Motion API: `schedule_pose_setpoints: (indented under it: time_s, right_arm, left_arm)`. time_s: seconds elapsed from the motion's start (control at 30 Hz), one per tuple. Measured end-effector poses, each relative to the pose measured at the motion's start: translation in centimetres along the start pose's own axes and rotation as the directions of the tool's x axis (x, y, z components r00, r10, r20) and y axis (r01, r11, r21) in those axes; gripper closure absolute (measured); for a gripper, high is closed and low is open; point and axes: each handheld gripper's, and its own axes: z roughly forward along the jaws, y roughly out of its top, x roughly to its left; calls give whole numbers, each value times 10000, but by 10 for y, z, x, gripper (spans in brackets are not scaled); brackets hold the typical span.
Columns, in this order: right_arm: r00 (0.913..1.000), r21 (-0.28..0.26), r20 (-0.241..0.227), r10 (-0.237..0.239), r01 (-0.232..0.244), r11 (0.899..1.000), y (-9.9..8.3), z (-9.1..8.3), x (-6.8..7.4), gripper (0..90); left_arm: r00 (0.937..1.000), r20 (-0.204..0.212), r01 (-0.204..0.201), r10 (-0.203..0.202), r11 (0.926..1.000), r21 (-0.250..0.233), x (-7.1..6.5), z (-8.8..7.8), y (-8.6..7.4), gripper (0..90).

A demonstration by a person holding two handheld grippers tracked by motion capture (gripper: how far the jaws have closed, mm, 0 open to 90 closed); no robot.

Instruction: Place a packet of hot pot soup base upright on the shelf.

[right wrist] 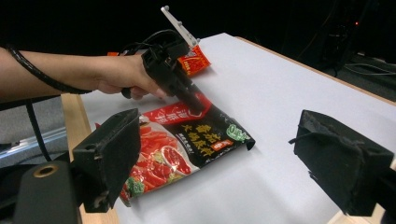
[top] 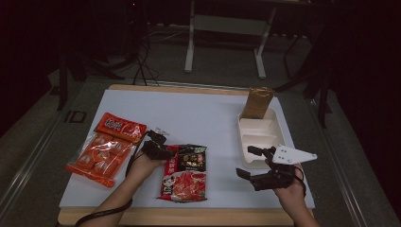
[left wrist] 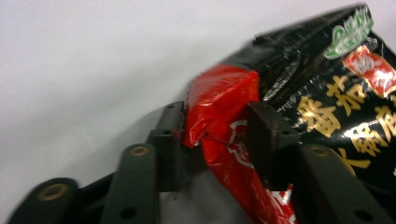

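Note:
A red and black seasoning packet lies flat near the table's front edge. My left gripper is at its upper left corner, and the person's hand reaches in from below. In the left gripper view both pads press on the packet's crumpled red corner, one on each side. The right gripper view shows the left gripper angled down onto that same corner of the packet. My right gripper hovers to the right of the packet, jaws spread wide with nothing between them.
An orange bag of round snacks and a red packet lie at the left. A white compartment tray sits at the right, with a brown pouch upright at its far end. The white board has a wooden front rim.

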Motion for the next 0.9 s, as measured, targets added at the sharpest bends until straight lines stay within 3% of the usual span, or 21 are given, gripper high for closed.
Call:
schedule_pose_setpoints:
  time_s: [0.2,0.27,0.33,0.4,0.6,0.9]
  right_arm:
    - [10000,-2,-6,15,-15,10000,0,0,0,145]
    - [10000,10,-15,11,-11,10000,0,0,0,145]
    - [10000,4,-36,15,-15,10000,0,0,0,145]
    - [10000,3,-13,16,-16,10000,-1,1,-1,146]
    - [9999,-38,99,21,-21,10000,-1,-1,-3,159]
    - [9984,-79,553,-151,155,9998,0,-3,-3,160]
  left_arm:
    - [9999,-84,-75,77,9997,212,-5,0,1,708]
    - [9997,-200,-116,119,9998,141,-7,0,0,760]
    - [9999,-113,102,-102,9999,29,-6,-1,0,797]
    - [9999,-128,6,-7,10000,-82,-7,-4,1,837]
    - [9991,-211,-381,372,9983,-435,-12,-12,1,859]
    - [9966,97,-802,820,9894,-1208,-17,-30,5,867]
